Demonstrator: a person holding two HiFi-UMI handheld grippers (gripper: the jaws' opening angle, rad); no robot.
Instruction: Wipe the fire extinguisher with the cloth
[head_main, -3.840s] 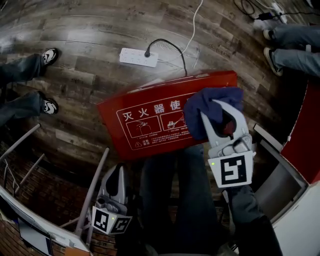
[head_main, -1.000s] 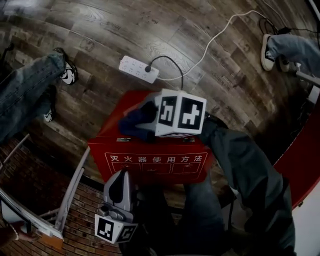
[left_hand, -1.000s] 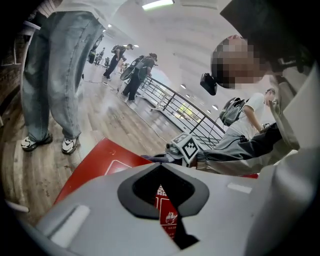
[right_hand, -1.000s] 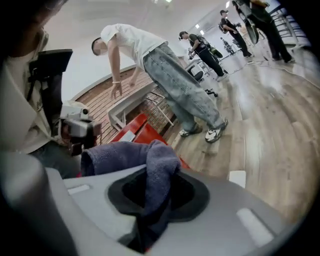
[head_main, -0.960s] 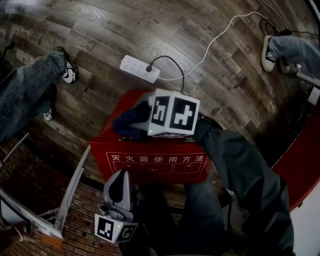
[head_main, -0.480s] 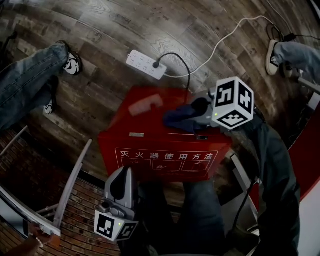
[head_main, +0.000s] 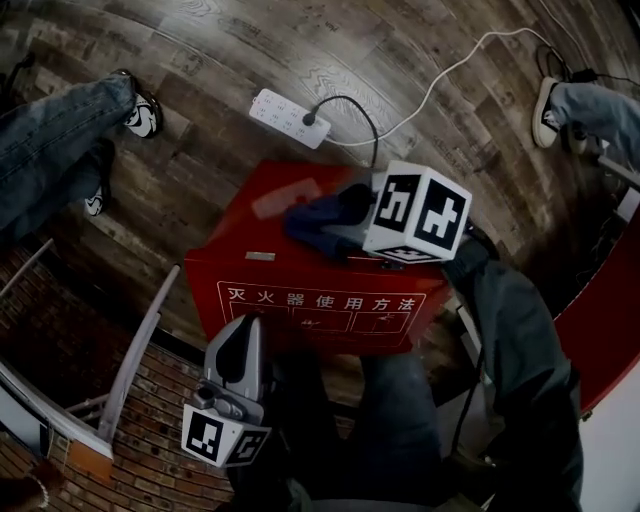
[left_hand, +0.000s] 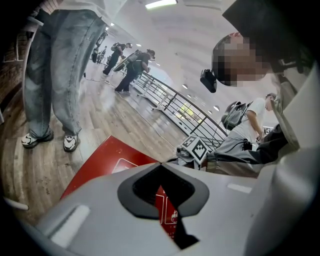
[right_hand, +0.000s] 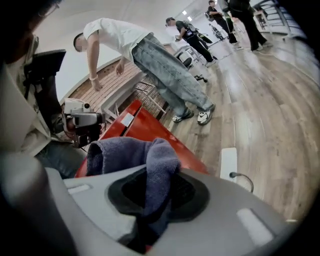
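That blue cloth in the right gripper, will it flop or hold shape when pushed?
Likely floppy: the cloth droops in folds over the right gripper. Probably light, since one pinch carries it. It may bunch up when dragged across the red box.

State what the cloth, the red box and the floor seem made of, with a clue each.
Cloth: soft terry-like fabric, matte; fuzzy nap, limp folds.
Red box: probably painted sheet metal, glossy; crisp edges, reflections.
Floor: wood or wood-look laminate; grain, plank seams.
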